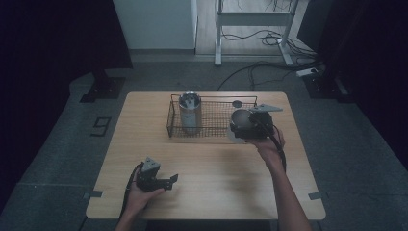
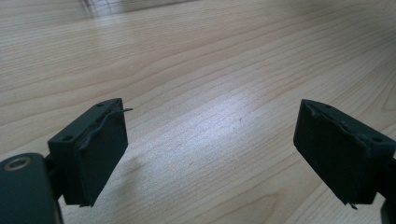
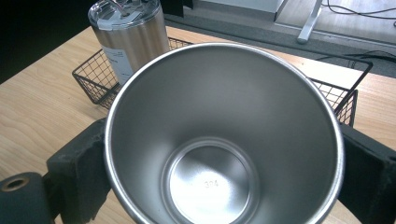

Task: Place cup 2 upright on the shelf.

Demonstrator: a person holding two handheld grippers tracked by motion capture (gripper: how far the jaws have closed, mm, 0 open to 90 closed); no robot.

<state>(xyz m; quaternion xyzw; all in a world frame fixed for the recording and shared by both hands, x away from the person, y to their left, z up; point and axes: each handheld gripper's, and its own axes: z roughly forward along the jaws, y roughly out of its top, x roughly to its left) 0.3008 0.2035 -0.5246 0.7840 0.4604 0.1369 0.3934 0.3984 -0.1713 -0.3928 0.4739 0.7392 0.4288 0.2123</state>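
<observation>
Dim room, wooden table [image 1: 207, 159]. Right gripper [image 1: 250, 126] clamps steel cup [image 3: 224, 140] by outer wall, beside wire basket [image 1: 211, 130] holding lidded tumbler [image 1: 189, 113]. Cup stiff, thin-walled, probably light; polished sides slippery, so grip mid-wall. Left gripper [image 2: 210, 149] released, nothing between jaws.

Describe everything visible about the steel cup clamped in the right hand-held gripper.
The steel cup is a bare, brushed-metal tumbler, wide at its rolled rim and tapering to a small flat base stamped with digits. It is empty and lidless. The right hand-held gripper clamps it, one black pad pressing each side of the outer wall. From the high view it is held at the near right corner of the wire basket, which holds a lidded tumbler.
</observation>
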